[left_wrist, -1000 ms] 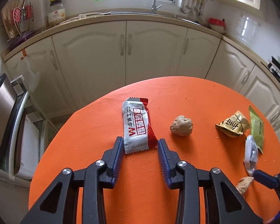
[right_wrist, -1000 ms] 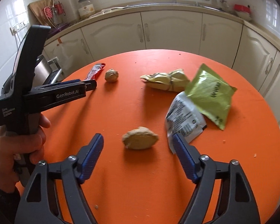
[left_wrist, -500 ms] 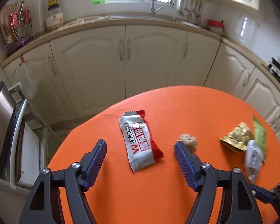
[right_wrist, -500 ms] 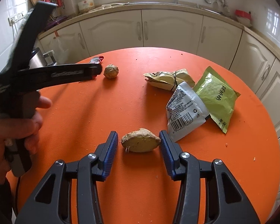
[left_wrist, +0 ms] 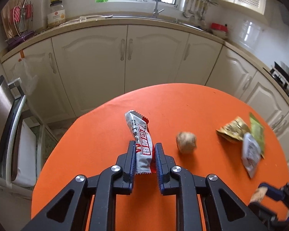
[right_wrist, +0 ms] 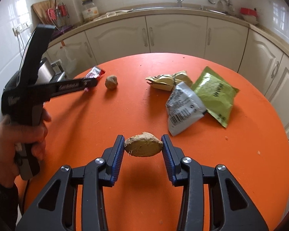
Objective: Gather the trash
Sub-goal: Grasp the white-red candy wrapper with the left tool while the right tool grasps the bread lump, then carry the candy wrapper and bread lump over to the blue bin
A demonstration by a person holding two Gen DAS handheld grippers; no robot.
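Over a round orange table (right_wrist: 240, 154), the left gripper (left_wrist: 144, 154) pinches the near end of a long silver-and-red snack wrapper (left_wrist: 139, 134) (long axis pointing away), while the right gripper (right_wrist: 142, 146) clamps a lumpy tan ginger piece (right_wrist: 143, 147) crosswise, lifted.

A home kitchen: cream cabinets (left_wrist: 156, 55), sink tap (left_wrist: 156, 5), hanging utensils (left_wrist: 194, 7), round orange table (right_wrist: 125, 104).

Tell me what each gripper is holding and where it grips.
Left gripper: red-and-white snack wrapper, pinched across its near end. Right gripper: brown ginger chunk, clamped at its two ends.
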